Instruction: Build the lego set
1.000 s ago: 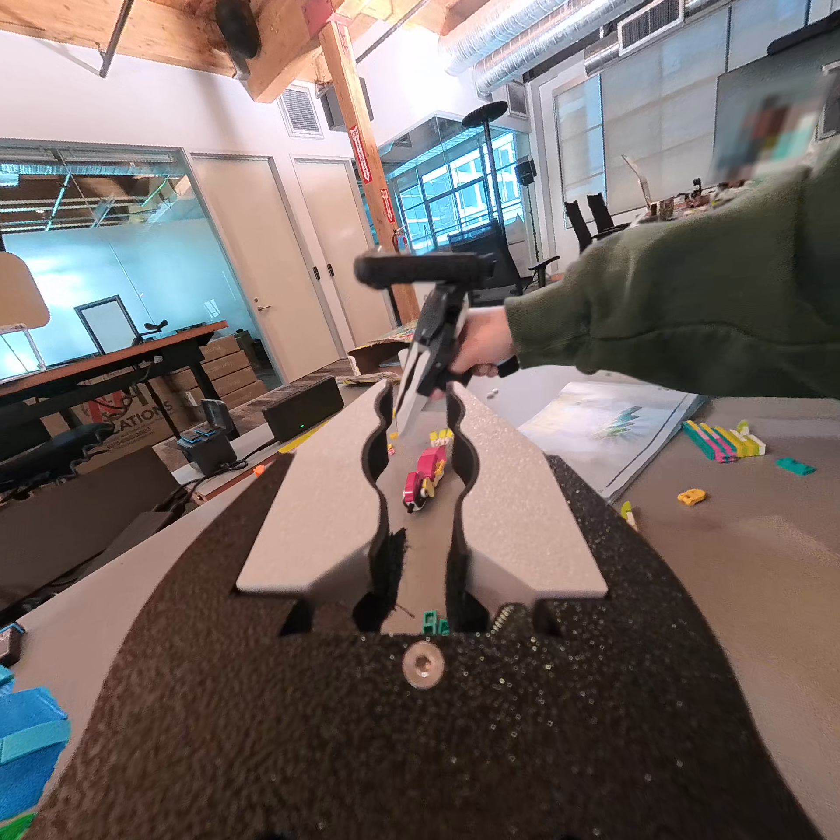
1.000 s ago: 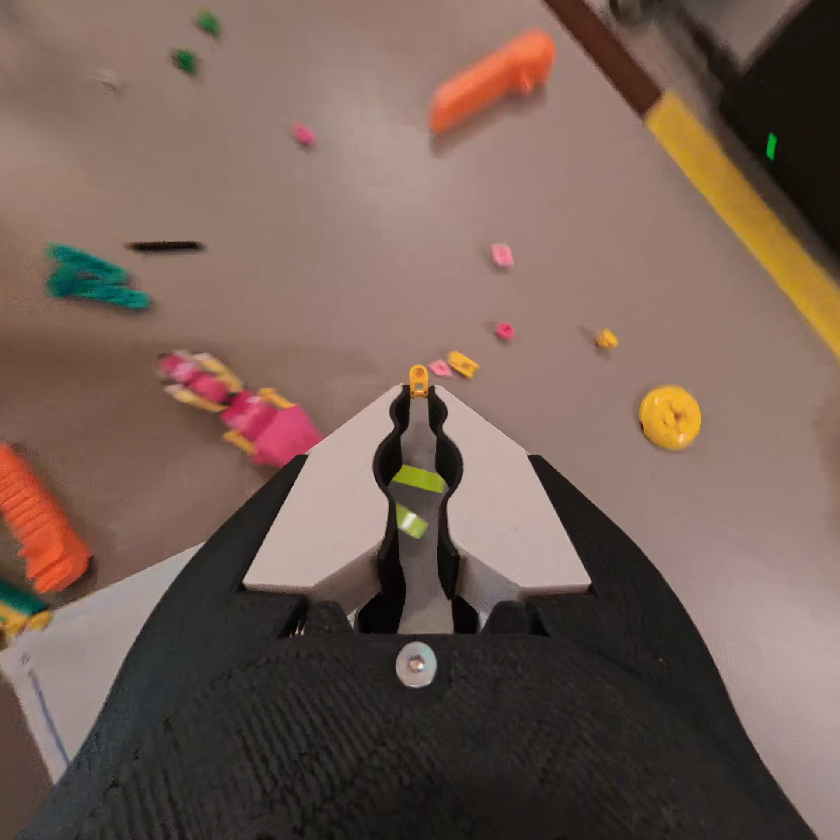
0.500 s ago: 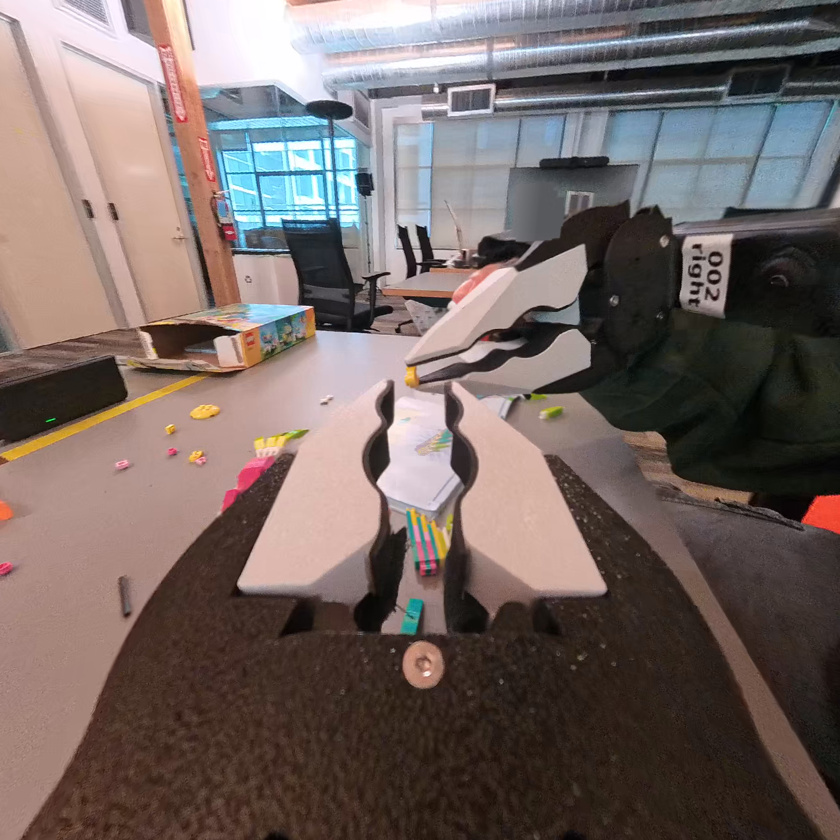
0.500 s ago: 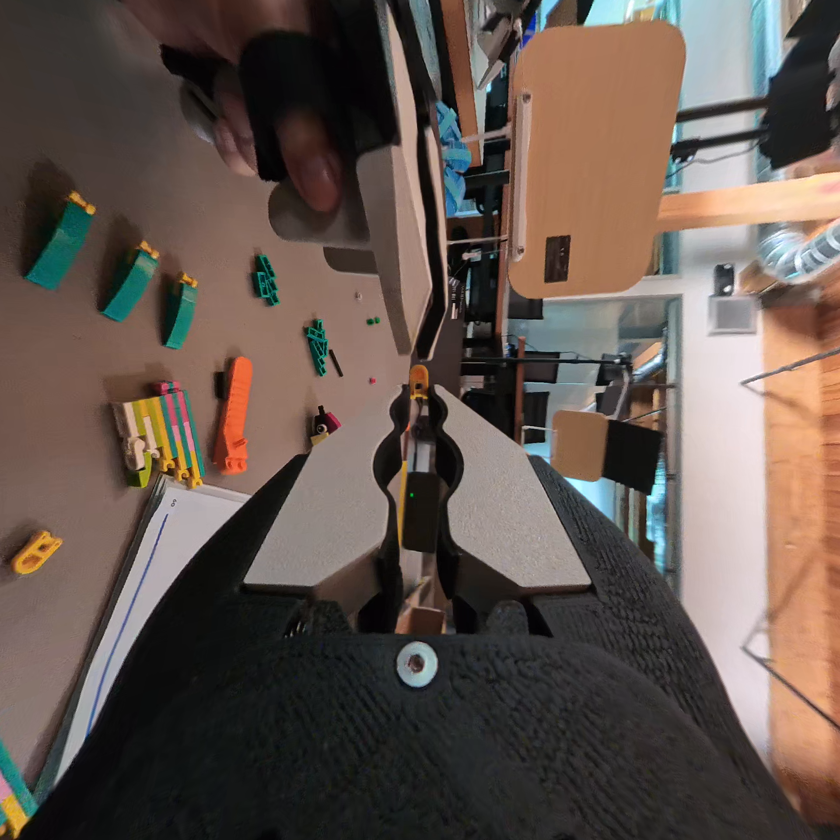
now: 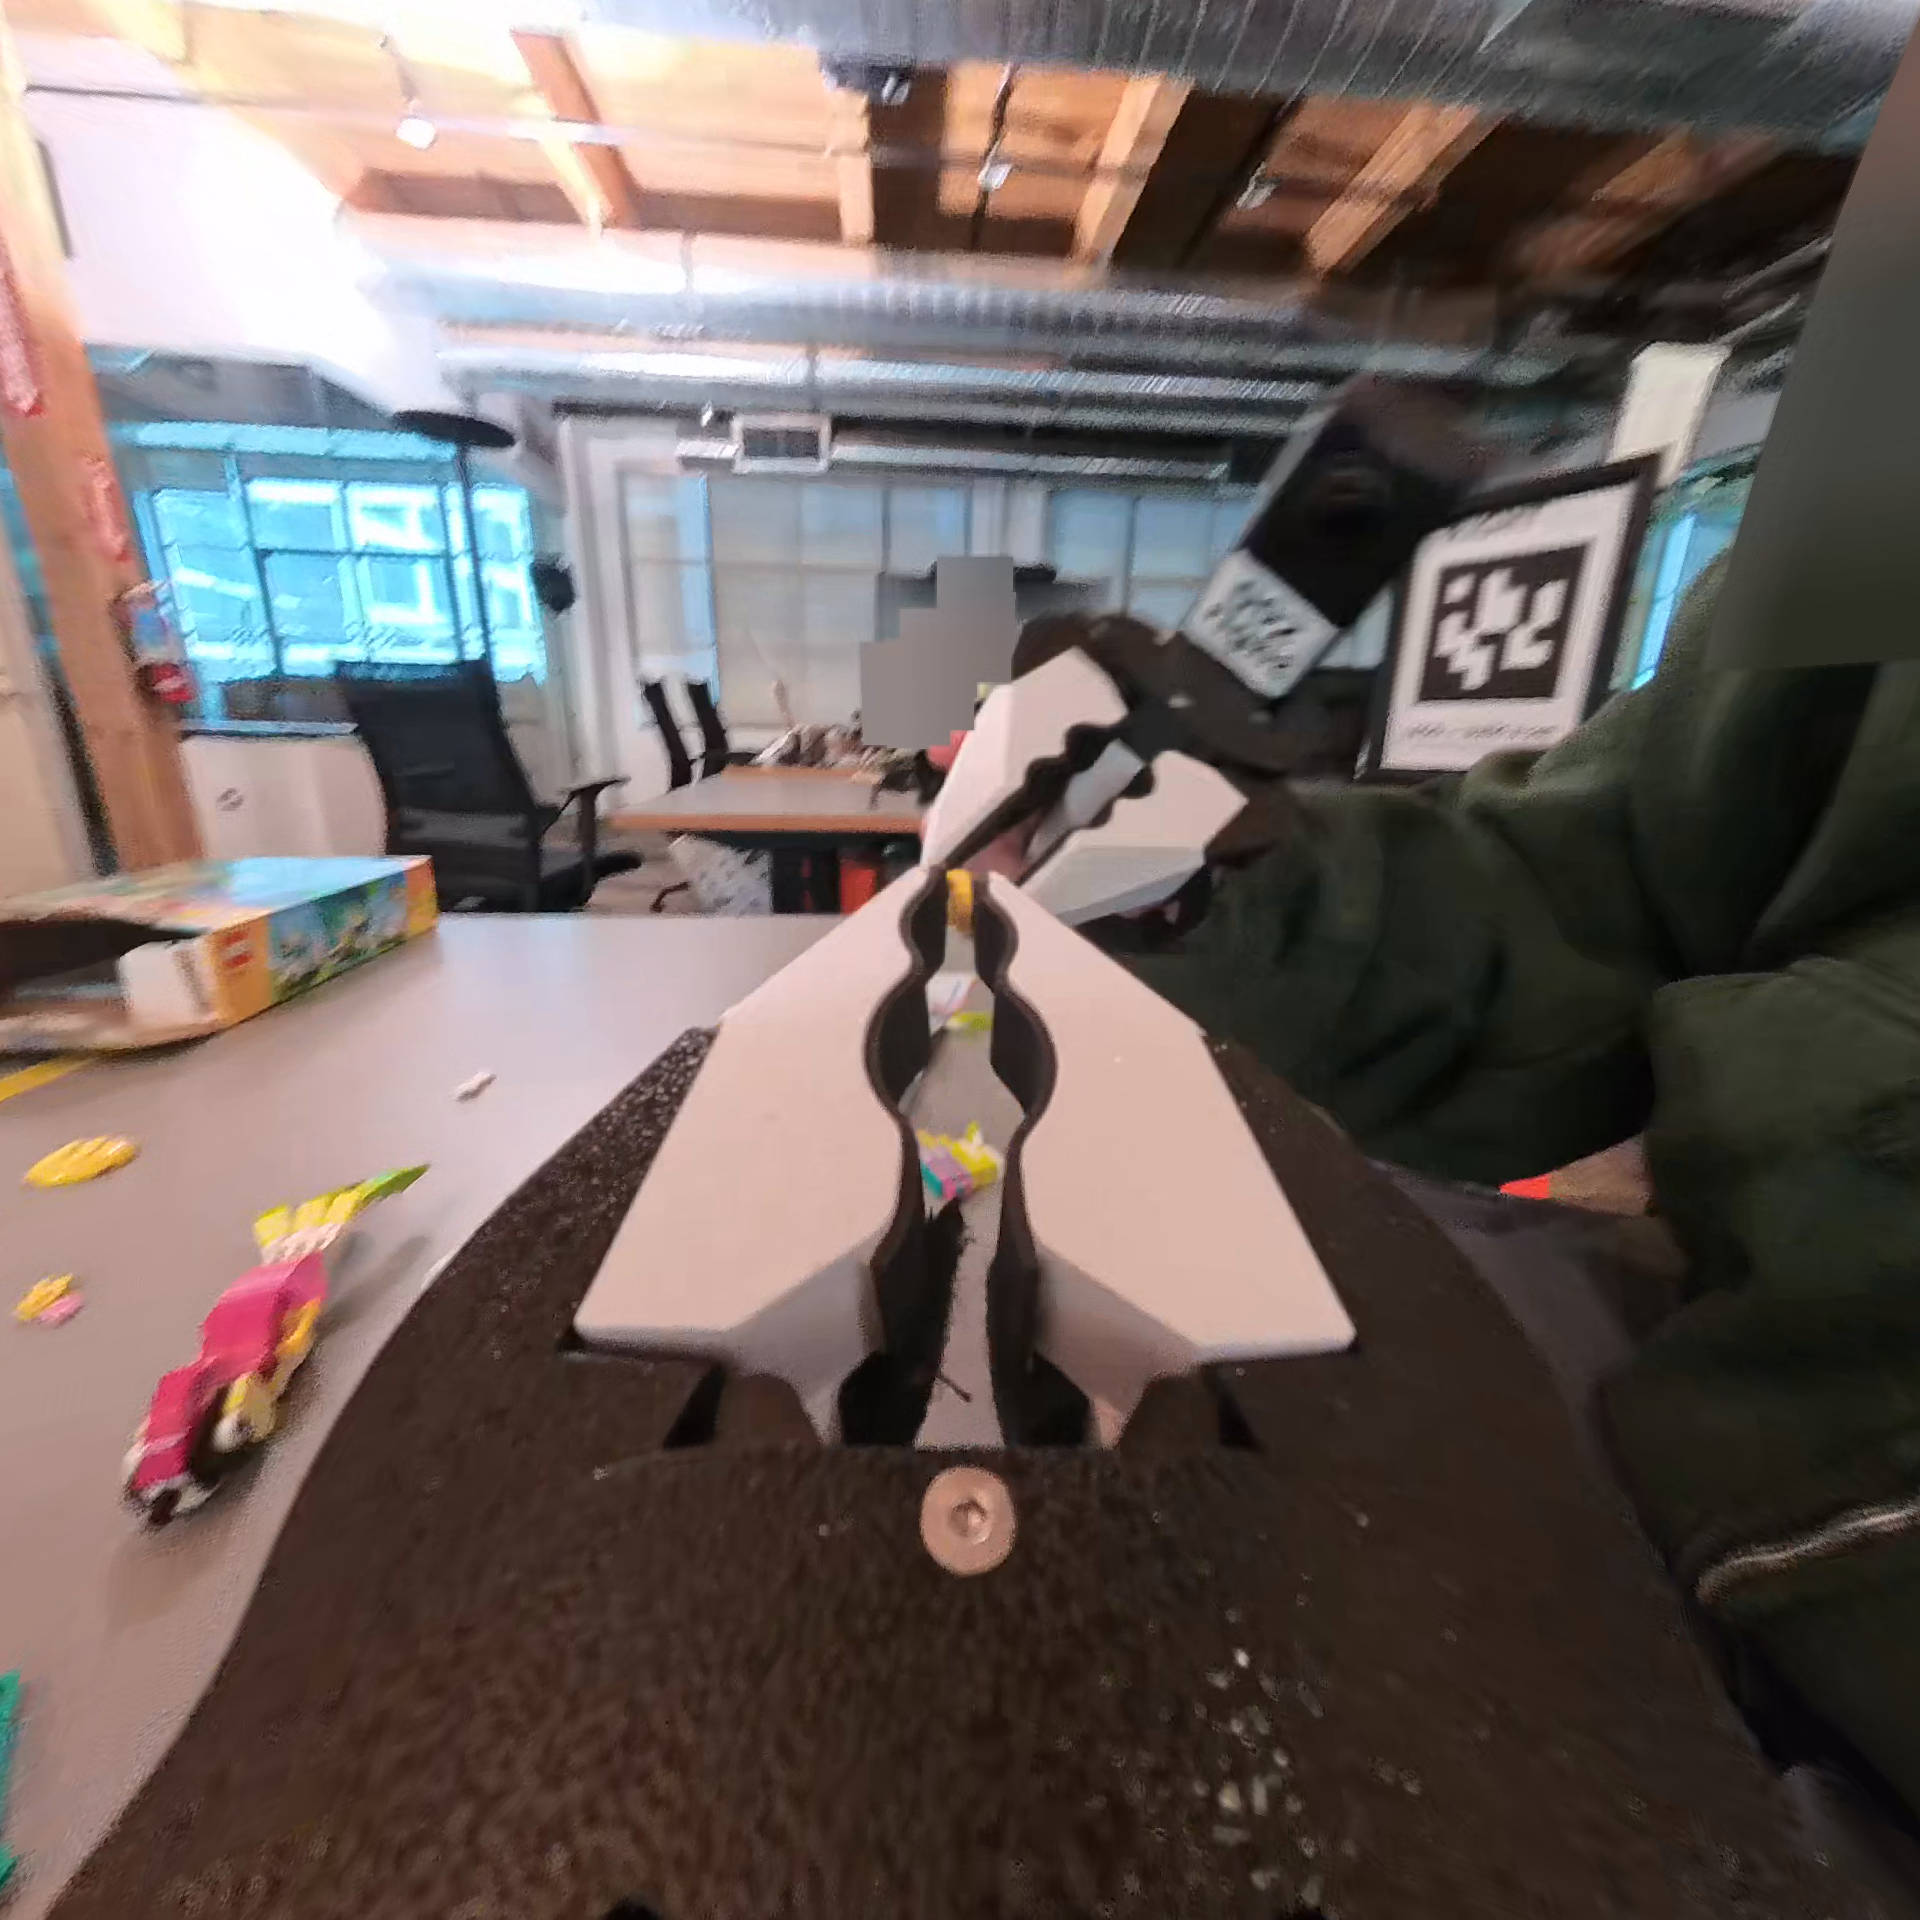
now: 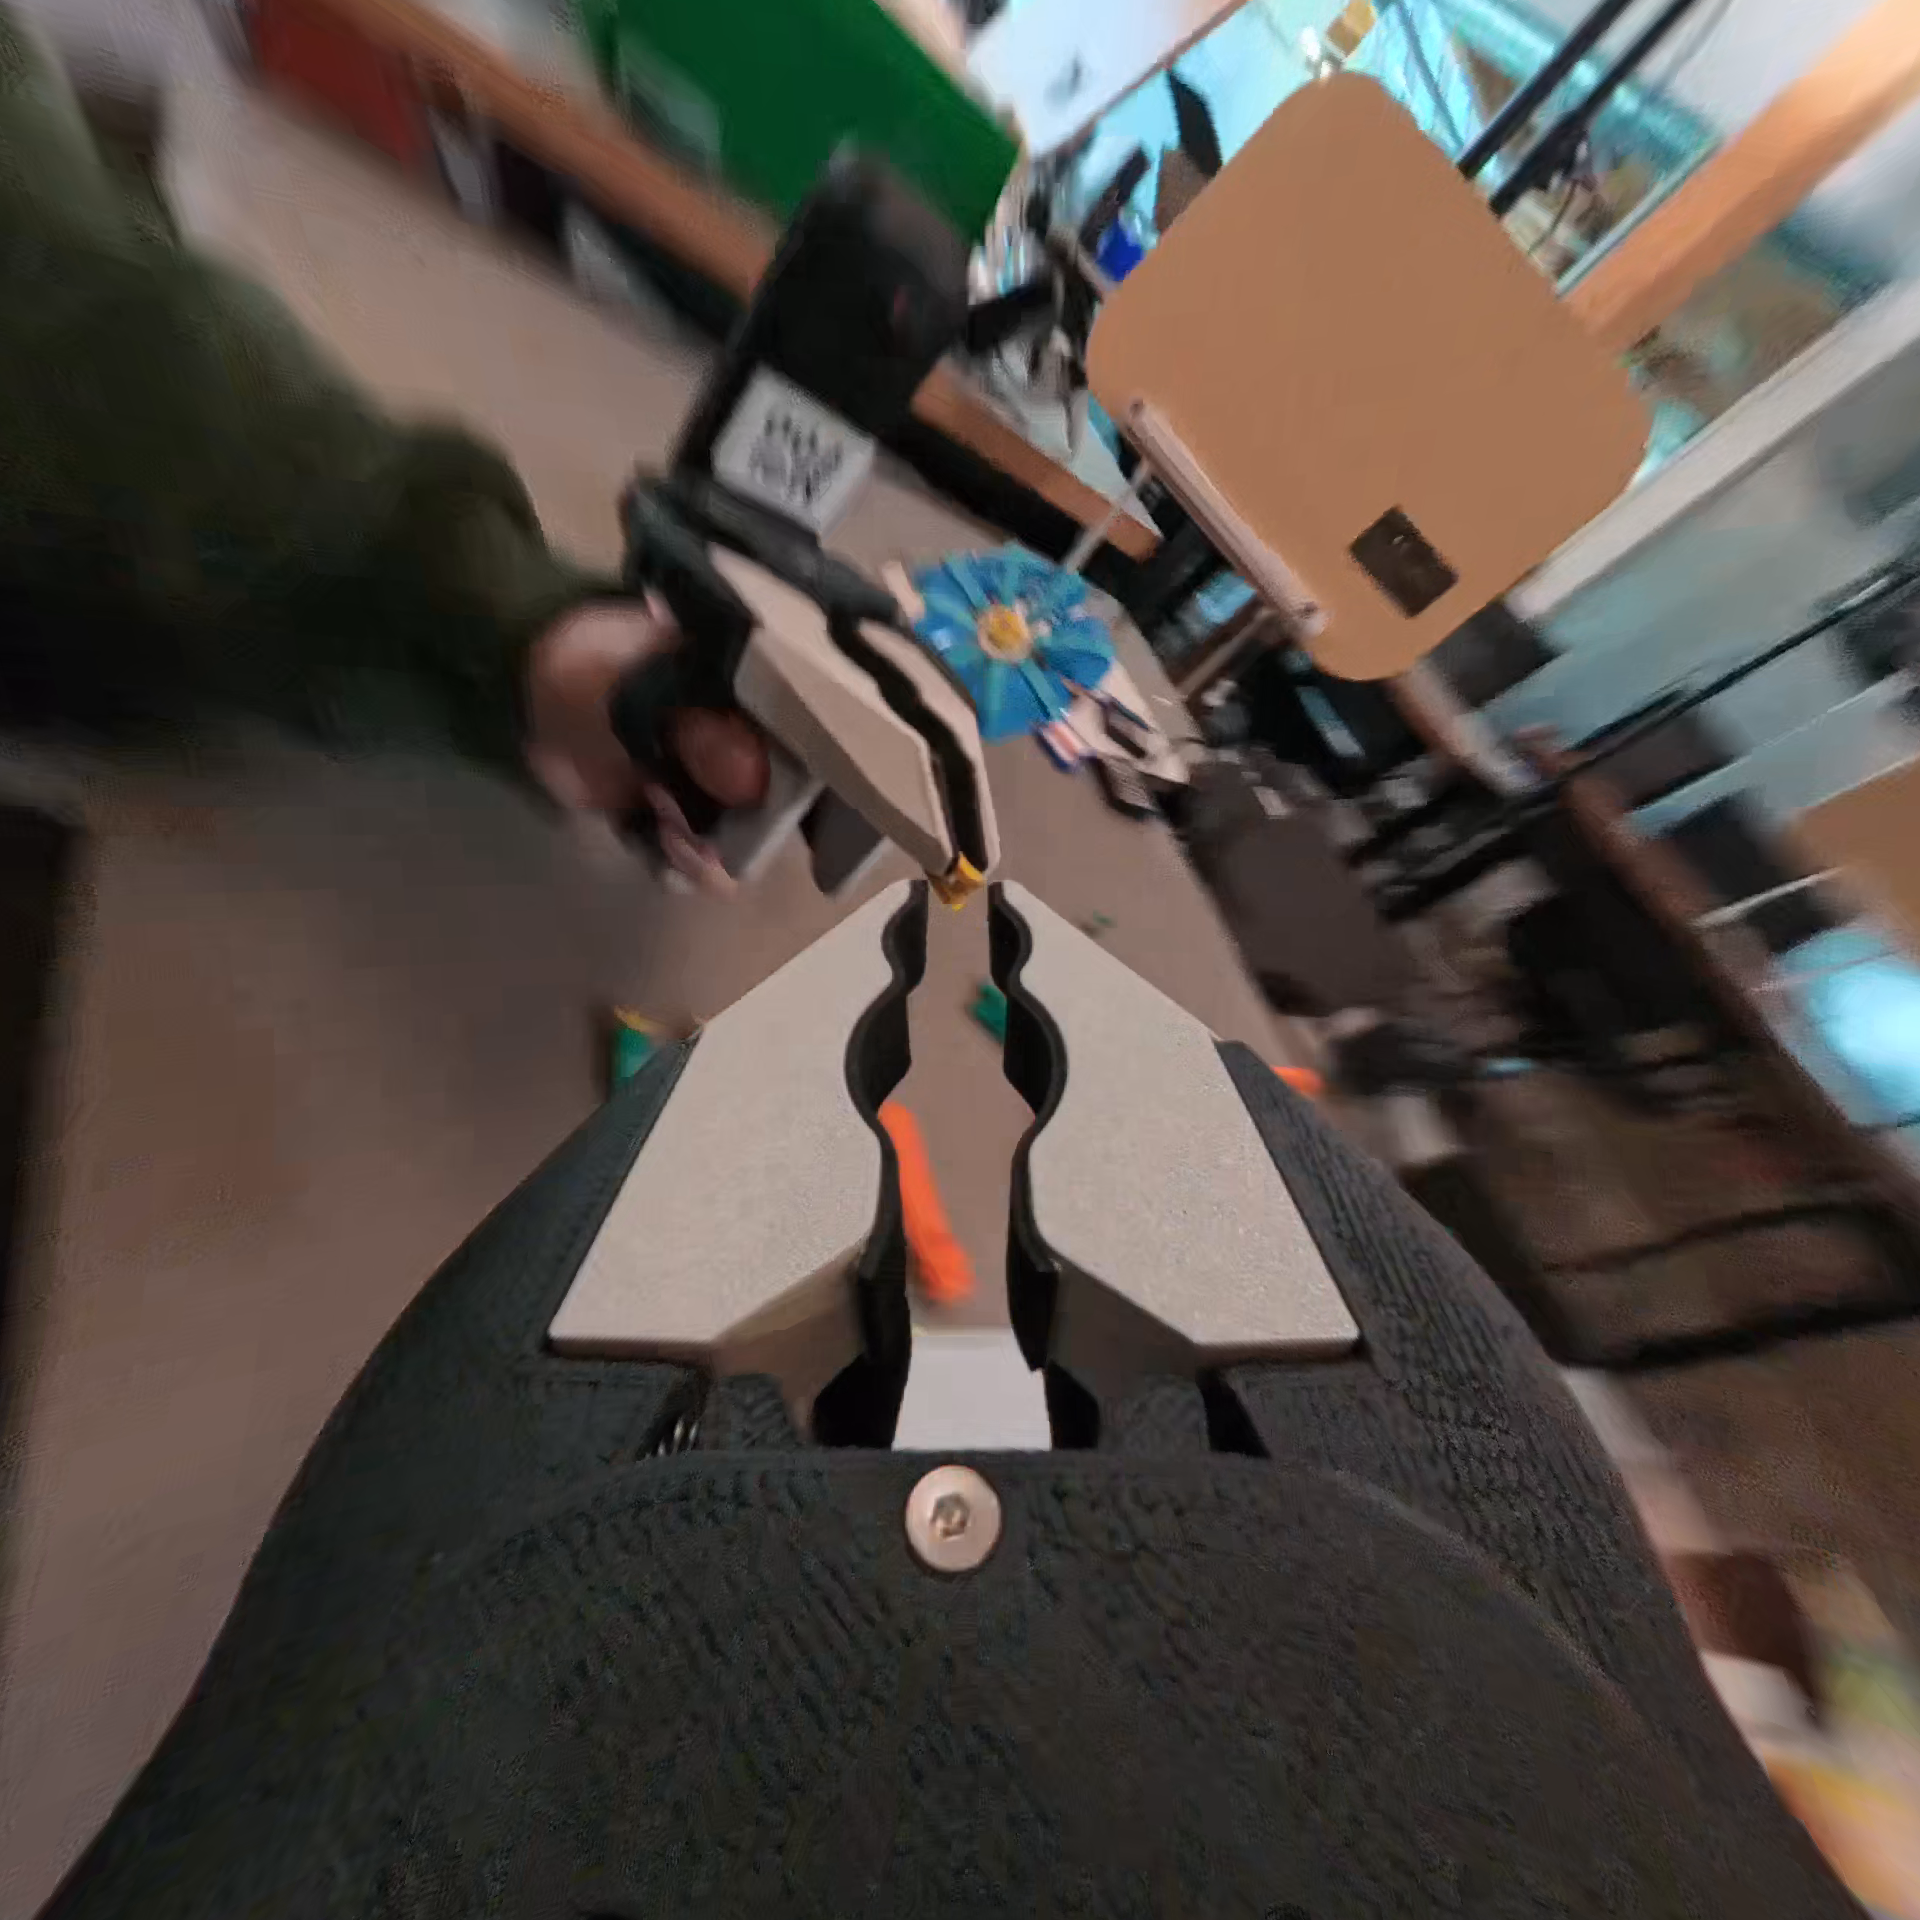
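Note:
A small yellow Lego piece (image 5: 958, 896) sits pinched at the tips of my left gripper (image 5: 961, 891), which is shut on it and held up above the grey table (image 5: 436, 1049). My right gripper (image 5: 982, 873) meets it tip to tip from the upper right, its jaws slightly apart. In the right wrist view my right gripper (image 6: 956, 906) is open, with a gap at the tips. The left gripper (image 6: 961, 873) comes in from the upper left there and holds the yellow piece (image 6: 958, 885) just at that gap. A pink and yellow Lego build (image 5: 223, 1382) lies on the table to the left.
An open Lego box (image 5: 239, 935) lies at the far left. A yellow disc (image 5: 78, 1162) and small loose pieces are on the table. A striped build (image 5: 956, 1164) shows under the left fingers. An orange separator tool (image 6: 925, 1205), teal pieces (image 6: 629, 1049) and a blue fan-shaped build (image 6: 1008, 655) are below. A green sleeve (image 5: 1455, 987) fills the right.
The right gripper lifted the yellow piece off the table and swung it up to the left gripper. The left gripper has closed on it and the right jaws have parted.

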Demonstrator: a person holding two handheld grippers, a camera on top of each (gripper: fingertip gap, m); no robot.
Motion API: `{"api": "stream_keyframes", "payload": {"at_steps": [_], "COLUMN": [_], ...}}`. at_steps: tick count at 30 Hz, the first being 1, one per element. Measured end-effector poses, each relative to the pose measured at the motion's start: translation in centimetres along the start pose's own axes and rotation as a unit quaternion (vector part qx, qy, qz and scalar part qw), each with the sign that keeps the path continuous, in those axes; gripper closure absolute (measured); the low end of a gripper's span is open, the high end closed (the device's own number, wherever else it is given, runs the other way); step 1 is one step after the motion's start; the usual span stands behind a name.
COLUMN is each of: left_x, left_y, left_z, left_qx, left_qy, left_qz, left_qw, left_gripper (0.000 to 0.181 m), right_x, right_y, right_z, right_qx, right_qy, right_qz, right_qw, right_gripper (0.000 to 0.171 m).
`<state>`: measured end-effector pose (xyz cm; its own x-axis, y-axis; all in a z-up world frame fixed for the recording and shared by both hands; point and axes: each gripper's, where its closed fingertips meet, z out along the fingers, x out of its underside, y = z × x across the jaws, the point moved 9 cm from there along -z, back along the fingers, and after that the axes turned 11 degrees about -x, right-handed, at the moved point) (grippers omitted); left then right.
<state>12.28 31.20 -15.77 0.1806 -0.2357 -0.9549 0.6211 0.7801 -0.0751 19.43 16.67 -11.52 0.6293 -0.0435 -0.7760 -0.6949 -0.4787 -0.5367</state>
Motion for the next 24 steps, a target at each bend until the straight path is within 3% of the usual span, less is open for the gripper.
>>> {"api": "stream_keyframes", "payload": {"at_steps": [2,5,12,15,17,20,22,24], "left_x": [-0.4,-0.7,-0.5,-0.1,0.2,-0.4,-0.8,-0.8], "left_y": [-0.2,-0.5,-0.7,-0.6,-0.2,1.0,1.5,1.7], "left_z": [-0.2,-0.4,-0.3,-0.1,-0.1,-0.9,-1.3,-1.4], "left_qx": [0.027,0.059,0.099,0.084,0.042,-0.027,-0.053,-0.066], "left_qy": [-0.025,-0.046,-0.047,-0.032,-0.021,-0.036,-0.048,-0.047], "left_qz": [-0.011,-0.023,-0.051,-0.051,-0.029,-0.009,-0.006,0.0], "left_qw": [0.999,0.997,0.993,0.995,0.998,0.999,0.997,0.997], "left_gripper": [0.179,0.179,0.18,0.177,0.173,0.169,0.168,0.169], "right_x": [0.0,0.2,0.9,1.6,2.3,3.4,4.1,4.8], "right_y": [-0.2,0.0,0.4,0.4,0.4,1.7,3.6,5.6], "right_z": [-0.5,-0.3,0.3,0.2,-0.2,-0.5,0.0,0.6], "right_qx": [-0.037,-0.071,-0.118,-0.116,-0.092,-0.058,-0.072,-0.11], "right_qy": [-0.075,-0.124,-0.213,-0.209,-0.159,0.043,0.18,0.278], "right_qz": [0.115,0.206,0.31,0.321,0.291,0.145,0.024,-0.08], "right_qw": [0.99,0.968,0.919,0.917,0.939,0.987,0.981,0.951], "right_gripper": [0.162,0.163,0.169,0.169,0.169,0.168,0.168,0.168]}}
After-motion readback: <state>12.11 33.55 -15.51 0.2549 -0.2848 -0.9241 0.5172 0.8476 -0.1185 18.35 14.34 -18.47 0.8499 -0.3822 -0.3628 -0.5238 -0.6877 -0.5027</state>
